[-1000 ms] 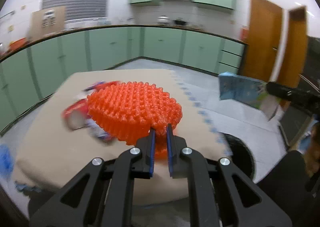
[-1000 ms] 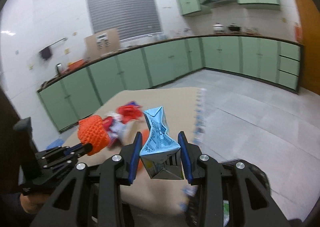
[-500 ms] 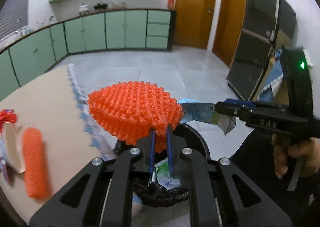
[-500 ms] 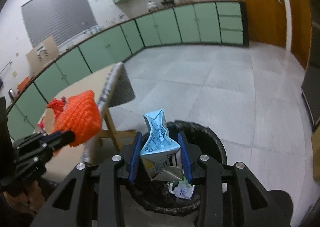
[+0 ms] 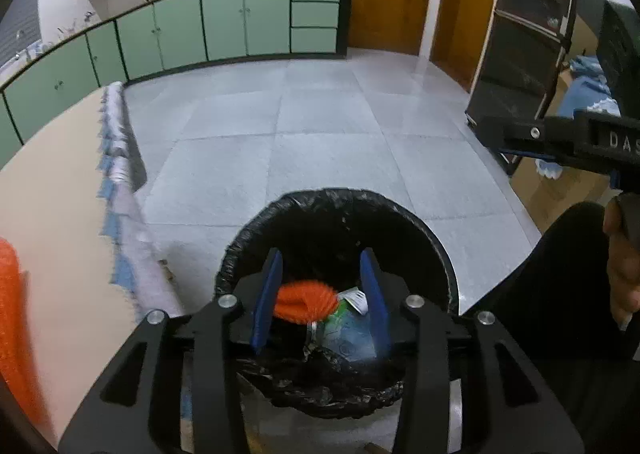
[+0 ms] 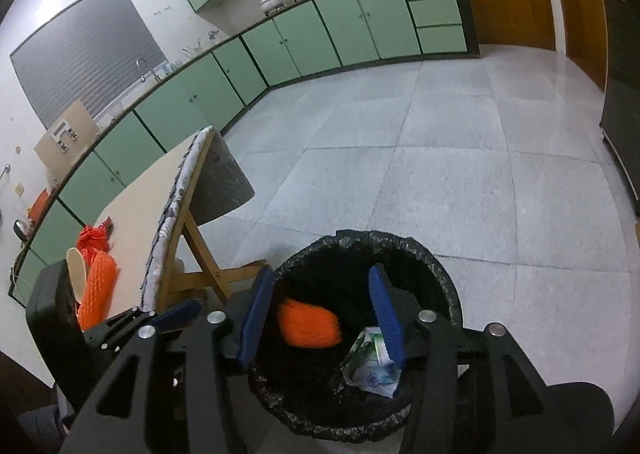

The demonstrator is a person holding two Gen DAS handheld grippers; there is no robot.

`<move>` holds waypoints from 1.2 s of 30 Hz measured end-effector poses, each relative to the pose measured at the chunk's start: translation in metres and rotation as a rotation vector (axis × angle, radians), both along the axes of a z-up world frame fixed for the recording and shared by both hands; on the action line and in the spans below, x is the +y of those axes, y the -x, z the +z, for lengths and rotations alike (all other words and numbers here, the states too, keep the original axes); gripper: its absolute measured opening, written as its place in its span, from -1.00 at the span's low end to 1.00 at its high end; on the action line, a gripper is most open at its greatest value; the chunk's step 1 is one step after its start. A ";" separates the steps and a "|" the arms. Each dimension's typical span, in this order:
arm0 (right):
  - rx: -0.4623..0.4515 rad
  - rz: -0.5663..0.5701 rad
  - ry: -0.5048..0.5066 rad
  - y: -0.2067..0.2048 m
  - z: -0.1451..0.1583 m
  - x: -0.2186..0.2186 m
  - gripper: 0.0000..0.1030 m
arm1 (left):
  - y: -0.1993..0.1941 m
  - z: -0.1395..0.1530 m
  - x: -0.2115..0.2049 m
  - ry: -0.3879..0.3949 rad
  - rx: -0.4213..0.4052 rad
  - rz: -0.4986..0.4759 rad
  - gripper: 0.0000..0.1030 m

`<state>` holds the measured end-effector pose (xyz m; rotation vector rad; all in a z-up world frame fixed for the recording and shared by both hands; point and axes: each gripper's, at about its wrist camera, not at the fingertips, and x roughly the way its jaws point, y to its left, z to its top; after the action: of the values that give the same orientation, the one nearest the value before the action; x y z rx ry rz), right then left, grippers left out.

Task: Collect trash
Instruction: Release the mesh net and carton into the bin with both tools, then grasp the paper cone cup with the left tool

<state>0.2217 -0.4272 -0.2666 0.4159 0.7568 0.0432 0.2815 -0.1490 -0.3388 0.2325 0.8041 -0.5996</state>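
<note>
A round bin with a black liner [image 5: 400,213] [image 6: 440,266] stands on the floor beside the table. An orange foam net [image 5: 306,300] [image 6: 310,324] and a blue-green carton [image 5: 352,334] [image 6: 374,370] lie inside it. My left gripper [image 5: 320,298] is open and empty above the bin. My right gripper [image 6: 322,318] is open and empty above the bin too. Another orange foam net [image 5: 10,314] [image 6: 98,290] lies on the table with a red wrapper [image 6: 92,240] and a paper cup [image 6: 76,270].
The beige table [image 5: 60,193] [image 6: 152,189] with its patterned cloth edge and wooden leg [image 6: 200,250] is left of the bin. Grey tiled floor stretches ahead. Green cabinets line the far wall. A dark cabinet [image 5: 520,53] and cardboard boxes stand right.
Both grippers have opened over the bin. The orange net has dropped from the left one and the carton from the right one into the bin.
</note>
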 end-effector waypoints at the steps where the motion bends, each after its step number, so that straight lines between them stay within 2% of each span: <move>1: -0.010 0.002 0.009 0.000 0.004 0.002 -0.03 | 0.000 0.008 0.005 0.002 -0.015 0.009 -0.16; 8: -0.104 0.064 0.051 0.011 0.044 0.036 0.00 | 0.034 0.062 0.057 0.045 -0.149 0.171 0.29; 15: -0.216 0.190 0.067 0.015 0.085 0.097 0.09 | 0.076 0.106 0.137 0.022 -0.317 0.452 0.43; 19: -0.232 0.252 0.079 0.013 0.091 0.125 0.10 | 0.071 0.110 0.171 -0.006 -0.350 0.621 0.46; 25: -0.222 0.274 0.106 0.012 0.092 0.139 0.10 | 0.037 0.095 0.190 -0.055 -0.325 0.747 0.45; 29: -0.202 0.262 0.117 0.008 0.089 0.138 0.10 | 0.020 0.084 0.209 -0.066 -0.259 0.809 0.28; 32: -0.190 0.269 0.124 0.005 0.087 0.143 0.10 | 0.017 0.073 0.218 -0.069 -0.218 0.826 0.23; 34: -0.187 0.282 0.127 0.005 0.089 0.149 0.10 | 0.016 0.068 0.224 -0.057 -0.188 0.823 0.01; 35: -0.187 0.289 0.131 0.005 0.090 0.153 0.10 | 0.016 0.067 0.227 -0.042 -0.174 0.817 -0.22; 36: -0.186 0.300 0.137 0.005 0.090 0.159 0.10 | 0.016 0.065 0.227 -0.029 -0.165 0.812 -0.59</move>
<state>0.2163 -0.2686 -0.1764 0.1624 0.6285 0.3061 0.2650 0.0782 -0.2736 -0.0304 0.6738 0.1941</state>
